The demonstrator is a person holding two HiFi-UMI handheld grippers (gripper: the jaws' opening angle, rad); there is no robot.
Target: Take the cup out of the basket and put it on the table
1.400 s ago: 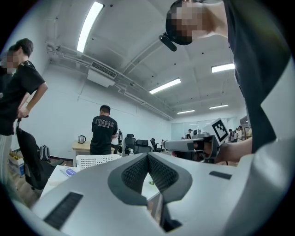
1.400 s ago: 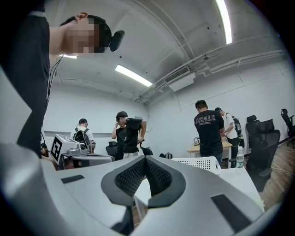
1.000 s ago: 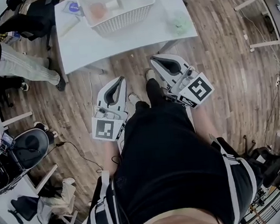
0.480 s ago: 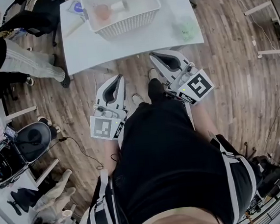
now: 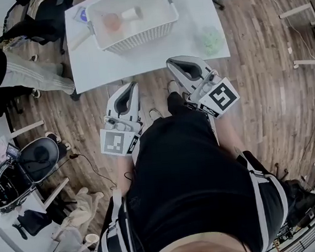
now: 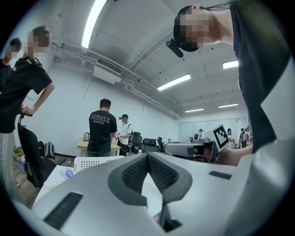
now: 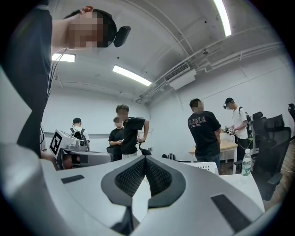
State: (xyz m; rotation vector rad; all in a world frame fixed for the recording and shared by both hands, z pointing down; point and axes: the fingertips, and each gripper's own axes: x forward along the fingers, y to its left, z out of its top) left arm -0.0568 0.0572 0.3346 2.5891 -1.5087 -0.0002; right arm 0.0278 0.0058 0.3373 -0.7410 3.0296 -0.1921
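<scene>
The orange cup (image 5: 112,23) is sitting inside the white basket (image 5: 154,31), toward its left half, with a white cylindrical item (image 5: 131,13) lying just beside it on the right. The basket is standing on the white bench (image 5: 140,60), filling most of the far side. A pale green lump (image 5: 211,34) is resting on the bench to the right of the basket, and a small item with a blue label (image 5: 82,13) is lying just off the basket's left wall. A clear bottle (image 7: 246,168) is standing beyond the basket's right corner.

You are holding both grippers level on your side of the basket, pointing toward it, and neither is touching it or the cup. The left gripper (image 5: 133,85) is hanging over the wooden floor (image 5: 265,95) below the basket's left half, just short of the bench edge; its fingers (image 6: 133,173) are pressing together at the tips with nothing between them. The right gripper (image 5: 169,62) is hovering below the basket's right corner, its tip at the bench edge; its fingers (image 7: 156,177) are likewise meeting at the tips and gripping nothing.

Several people are standing in the room behind the basket.
</scene>
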